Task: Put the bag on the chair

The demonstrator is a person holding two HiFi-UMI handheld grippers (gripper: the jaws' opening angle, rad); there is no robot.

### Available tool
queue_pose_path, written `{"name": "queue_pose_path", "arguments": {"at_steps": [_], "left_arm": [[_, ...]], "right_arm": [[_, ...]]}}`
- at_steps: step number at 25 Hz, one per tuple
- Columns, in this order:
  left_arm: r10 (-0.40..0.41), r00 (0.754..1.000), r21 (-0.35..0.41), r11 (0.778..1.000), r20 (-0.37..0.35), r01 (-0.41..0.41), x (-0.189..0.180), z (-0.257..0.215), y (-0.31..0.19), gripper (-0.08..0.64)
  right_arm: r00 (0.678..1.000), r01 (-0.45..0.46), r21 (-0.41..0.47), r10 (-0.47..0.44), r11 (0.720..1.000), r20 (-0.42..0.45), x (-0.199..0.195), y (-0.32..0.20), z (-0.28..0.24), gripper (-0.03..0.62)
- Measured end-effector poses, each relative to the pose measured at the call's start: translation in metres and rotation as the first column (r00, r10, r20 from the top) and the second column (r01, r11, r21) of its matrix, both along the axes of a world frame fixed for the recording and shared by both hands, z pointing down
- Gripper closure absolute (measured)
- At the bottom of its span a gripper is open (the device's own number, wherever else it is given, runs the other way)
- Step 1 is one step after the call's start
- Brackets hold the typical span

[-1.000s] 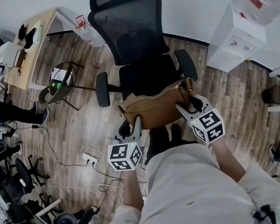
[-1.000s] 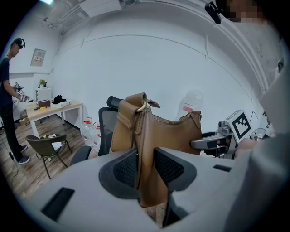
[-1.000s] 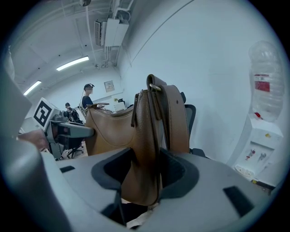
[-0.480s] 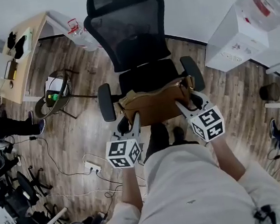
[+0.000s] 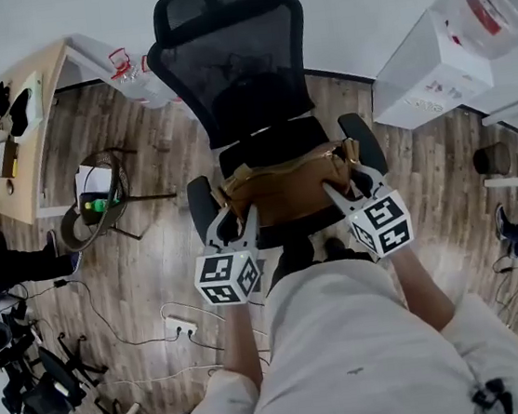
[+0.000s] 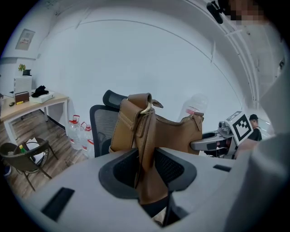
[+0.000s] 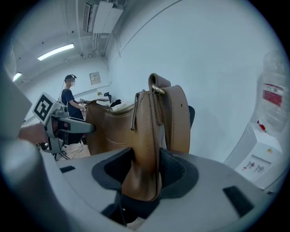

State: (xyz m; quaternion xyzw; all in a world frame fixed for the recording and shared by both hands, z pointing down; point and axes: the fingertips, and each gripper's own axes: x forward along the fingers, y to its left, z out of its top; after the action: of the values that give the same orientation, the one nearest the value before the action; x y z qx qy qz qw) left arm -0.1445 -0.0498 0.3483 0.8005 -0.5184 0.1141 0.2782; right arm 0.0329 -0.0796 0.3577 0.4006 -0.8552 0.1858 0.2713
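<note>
Holding the tan bag (image 5: 283, 192) level at frame centre, over the seat of the black chair (image 5: 232, 64). Clamped on its left end with the left gripper (image 5: 235, 221), leather pinched tight between the jaws. Same at the right end with the right gripper (image 5: 340, 193), gripping beside the strap ring. Upper right, white water dispenser (image 5: 429, 68).
</note>
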Motion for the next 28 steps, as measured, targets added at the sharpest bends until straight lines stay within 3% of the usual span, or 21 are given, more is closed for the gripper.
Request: {"name": "queue_pose_path", "arguments": {"at_steps": [5,13,21,28], "left_arm": [[0.037,0.999,-0.017,0.999,0.013,-0.036,-0.010,0.015,-0.024,0.460],[0.058,0.992,-0.057,0.997,0.112,-0.052,-0.015,0.033,-0.055,0.457],[-0.001,0.994,-0.121,0.993,0.108,0.014,-0.006,0.076,-0.056,0.457],[0.034,0.992,-0.183,0.983,0.120,-0.011,-0.003,0.128,-0.061,0.457]], "right_arm": [[0.999,-0.027,-0.007,0.027,1.000,-0.028,-0.010,-0.018,0.011,0.405],[0.998,-0.032,-0.043,0.029,0.999,-0.059,-0.017,-0.043,0.033,0.408],[0.994,0.017,-0.090,-0.027,0.996,-0.102,-0.011,-0.058,0.069,0.411],[0.995,0.020,-0.150,-0.035,0.988,-0.097,-0.006,-0.061,0.123,0.411]]}}
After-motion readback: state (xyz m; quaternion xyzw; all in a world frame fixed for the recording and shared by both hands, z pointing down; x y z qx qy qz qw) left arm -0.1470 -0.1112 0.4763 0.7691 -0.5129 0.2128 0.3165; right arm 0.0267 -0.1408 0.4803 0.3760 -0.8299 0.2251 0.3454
